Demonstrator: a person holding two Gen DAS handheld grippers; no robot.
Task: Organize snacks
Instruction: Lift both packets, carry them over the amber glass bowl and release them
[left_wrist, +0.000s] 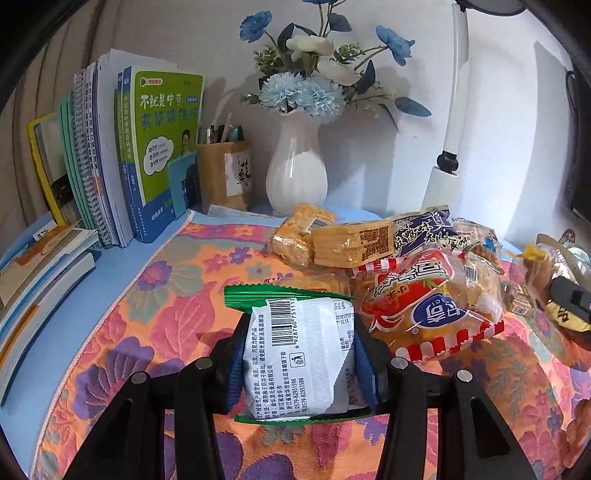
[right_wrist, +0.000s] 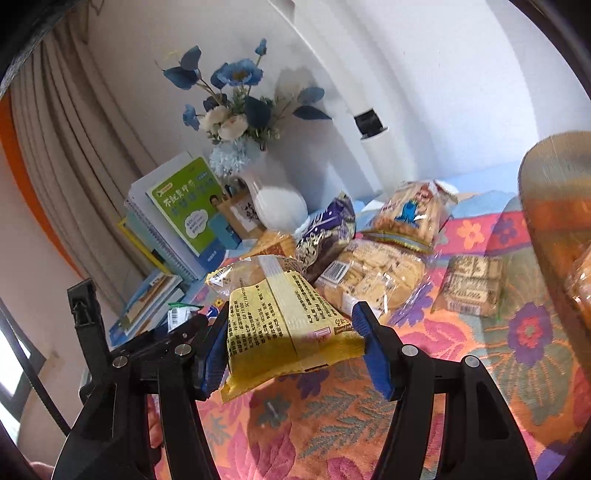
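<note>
My left gripper (left_wrist: 300, 354) is shut on a green-edged white snack packet (left_wrist: 299, 350), barcode side up, held above the floral cloth (left_wrist: 159, 295). My right gripper (right_wrist: 291, 339) is shut on a yellow snack packet (right_wrist: 284, 321), lifted above the cloth (right_wrist: 480, 354). A pile of snacks lies ahead: a red and white bag (left_wrist: 424, 310), yellow wafer packs (left_wrist: 351, 240), a purple bag (left_wrist: 424, 229). In the right wrist view the purple bag (right_wrist: 325, 232), a cracker bag (right_wrist: 373, 273), a cartoon cracker bag (right_wrist: 413, 214) and a small wrapped pack (right_wrist: 472, 284) show. The left gripper shows at the left (right_wrist: 177, 332).
Upright books (left_wrist: 122, 155), stacked books (left_wrist: 40, 266), a brown pen holder (left_wrist: 225, 177) and a white vase with blue flowers (left_wrist: 295, 173) stand along the back. A white lamp post (left_wrist: 450, 122) rises at the right. A woven basket rim (right_wrist: 554, 199) is at the far right.
</note>
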